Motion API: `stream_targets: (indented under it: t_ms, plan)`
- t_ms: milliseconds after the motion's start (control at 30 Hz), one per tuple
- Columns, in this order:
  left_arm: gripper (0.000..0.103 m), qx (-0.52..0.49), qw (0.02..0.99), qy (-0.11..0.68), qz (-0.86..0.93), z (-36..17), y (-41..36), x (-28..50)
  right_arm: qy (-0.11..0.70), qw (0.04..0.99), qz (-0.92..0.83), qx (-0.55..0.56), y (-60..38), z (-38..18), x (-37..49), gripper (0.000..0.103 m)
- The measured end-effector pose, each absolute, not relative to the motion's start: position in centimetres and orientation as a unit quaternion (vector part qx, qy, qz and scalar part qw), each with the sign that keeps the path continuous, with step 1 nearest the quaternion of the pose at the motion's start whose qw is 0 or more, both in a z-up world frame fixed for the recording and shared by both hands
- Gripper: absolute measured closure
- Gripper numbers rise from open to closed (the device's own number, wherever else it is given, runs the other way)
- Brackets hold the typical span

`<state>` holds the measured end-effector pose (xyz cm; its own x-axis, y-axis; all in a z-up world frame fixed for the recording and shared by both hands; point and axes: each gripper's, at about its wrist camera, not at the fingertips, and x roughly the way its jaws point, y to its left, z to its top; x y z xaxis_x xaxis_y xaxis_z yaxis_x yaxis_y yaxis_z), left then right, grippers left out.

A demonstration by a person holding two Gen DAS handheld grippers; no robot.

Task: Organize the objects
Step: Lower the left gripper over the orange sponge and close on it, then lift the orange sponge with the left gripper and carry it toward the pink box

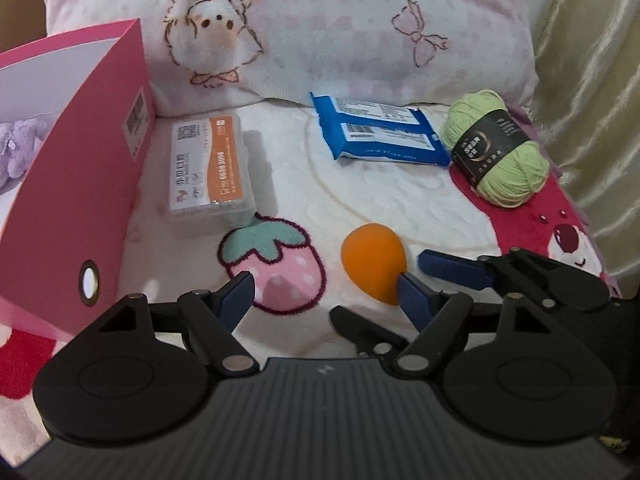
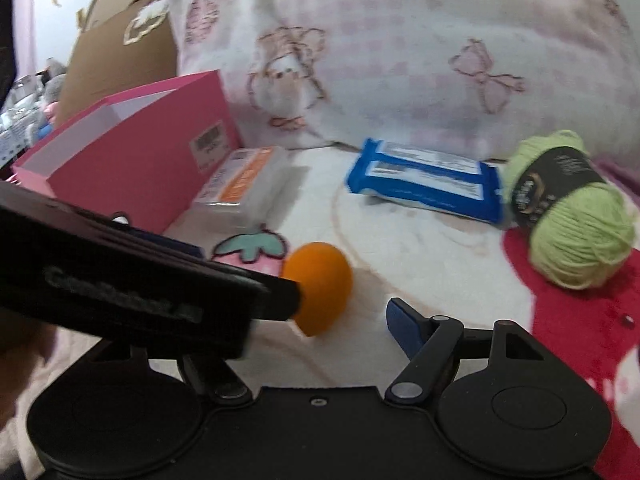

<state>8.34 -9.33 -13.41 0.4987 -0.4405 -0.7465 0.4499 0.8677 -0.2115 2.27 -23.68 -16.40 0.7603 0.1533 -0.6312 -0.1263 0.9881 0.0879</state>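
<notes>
The orange egg-shaped sponge (image 1: pixel 372 262) lies on the plush blanket (image 1: pixel 360 200) at lower centre of the left wrist view, just ahead of both tools. It looks light, soft and springy, so I judge a gentle squeeze across its wide middle would hold it better than a pinch at the narrow tip. The left gripper (image 1: pixel 326 296) has its fingers spread wide, holding nothing. The right gripper (image 2: pixel 344 320) also looks apart, though its left finger hides behind the other tool in its own view. At the left edge stands the pink box (image 1: pixel 80 168), open-topped, with something fluffy and lilac (image 1: pixel 18 148) inside. The clear plastic case (image 1: pixel 210 172), blue packet (image 1: pixel 380 132) and green yarn (image 1: pixel 498 148) lie outside it.
</notes>
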Motion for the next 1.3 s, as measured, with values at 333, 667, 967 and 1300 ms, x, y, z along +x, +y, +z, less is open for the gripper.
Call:
stream_targets:
  t_ms: [333, 667, 967, 1300]
  plan:
    - [0.042, -0.041, 0.856, 0.430, -0.285, -13.6, -10.2, 8.9, 0.325, 0.943, 0.074, 0.012, -23.9, -16.8, 2.4, 0.040]
    - [0.073, -0.049, 0.856, 0.423, -0.294, -14.1, -11.4, 9.2, 0.327, 0.941, 0.080, 0.029, -24.8, -16.9, 3.1, 0.059]
    - [0.073, -0.042, 0.853, 0.430, -0.292, -14.2, -11.7, 9.3, 0.332, 0.939, 0.083, 0.016, -24.6, -17.0, 3.0, 0.063]
    - [0.073, -0.033, 0.853, 0.439, -0.280, -13.7, -11.8, 8.6, 0.327, 0.941, 0.084, -0.010, -23.9, -16.5, 2.4, 0.064]
